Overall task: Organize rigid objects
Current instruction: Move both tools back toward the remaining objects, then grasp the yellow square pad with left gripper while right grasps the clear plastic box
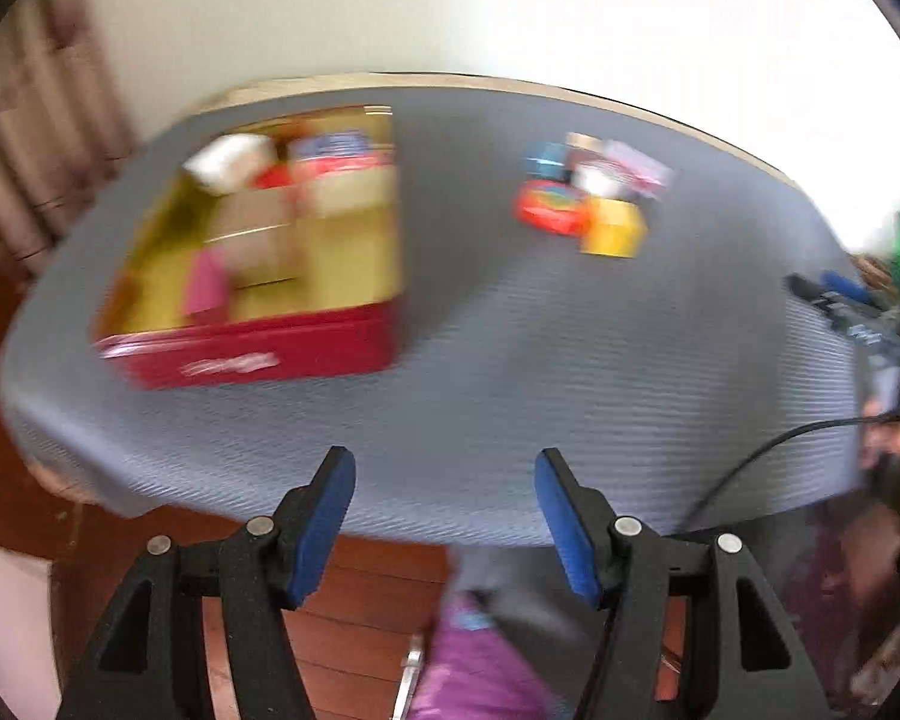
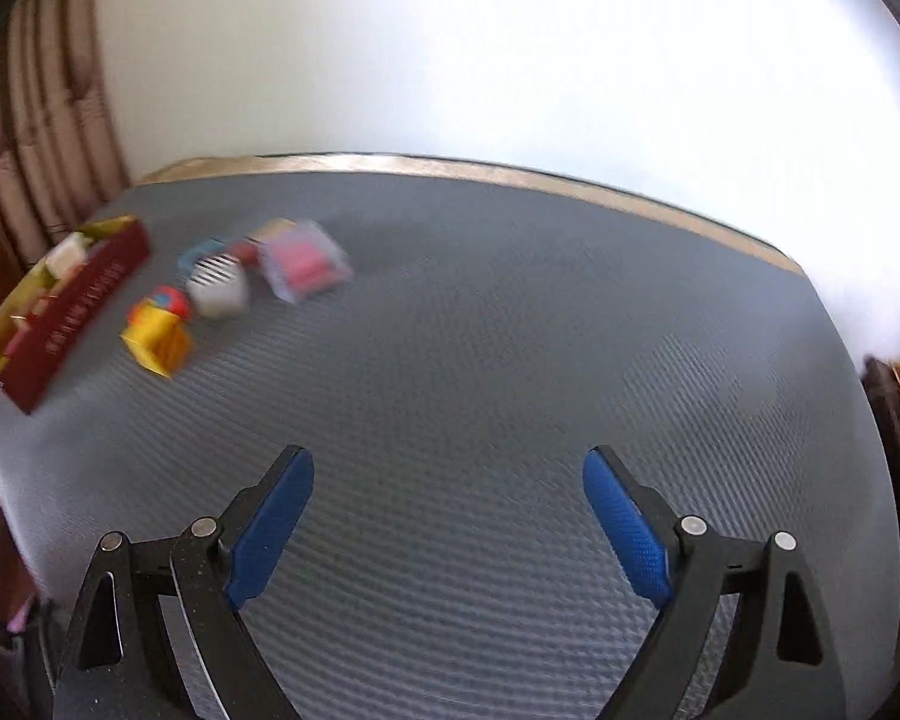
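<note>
Left tool (image 1: pixel 444 459) wide open, empty, over near edge of grey surface (image 1: pixel 510 360). Right tool (image 2: pixel 448 459) wide open, empty, above bare mat. Red tin (image 1: pixel 258 354) at surface's left, small boxes inside; white lettering on side blurred, unreadable. Yellow box (image 2: pixel 159 342), white box (image 2: pixel 219 294), pink packet (image 2: pixel 306 264) clustered just beside tin.

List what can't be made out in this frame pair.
- Lettering on the red tin: motion blur, both views.
- Items inside the tin: smeared shapes, left wrist view; mostly behind its wall, right wrist view.
- Loose pile: blurred; yellow box distinct, the rest uncertain.
- Right gripper: blurred, cut off by the left view's edge.
</note>
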